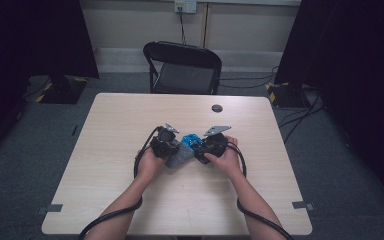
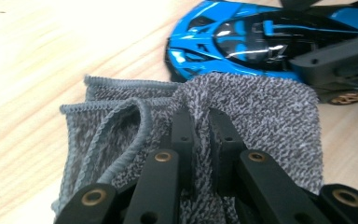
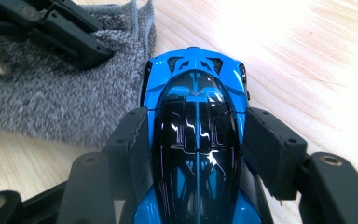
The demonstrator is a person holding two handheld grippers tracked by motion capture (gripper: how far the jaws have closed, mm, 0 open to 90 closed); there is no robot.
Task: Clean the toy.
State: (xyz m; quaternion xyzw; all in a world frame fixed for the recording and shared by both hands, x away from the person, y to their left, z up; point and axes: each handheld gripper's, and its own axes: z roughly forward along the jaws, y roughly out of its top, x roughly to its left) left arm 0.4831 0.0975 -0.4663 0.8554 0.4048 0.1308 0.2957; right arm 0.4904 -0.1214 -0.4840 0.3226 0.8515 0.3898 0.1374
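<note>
One blue car [image 3: 196, 135] sits clamped between the jaws of the right hand-held gripper [image 3: 196, 140], its nose pointing away along them. One grey cloth [image 2: 242, 116] lies just beside it, a fold pinched in the nearly closed left hand-held gripper [image 2: 200, 126]. Both rest mid-desk [image 1: 130, 120]; one chair [image 1: 182, 67] stands beyond.

Glossy plastic, knitted cloth, pale wood grain

The toy car [image 3: 196, 135] has a smooth, glossy blue and black shell that throws back bright highlights. The cloth [image 2: 261, 112] is a rough, matt grey knit, flecked light and dark, with a stitched edge. The fingers [image 2: 184, 135] of the left gripper [image 2: 200, 126] look like matt black plastic with brass-coloured rivets; the right gripper [image 3: 196, 140] has the same finish. The surface [image 1: 130, 115] shows a smooth, pale wood grain with a soft sheen.
</note>
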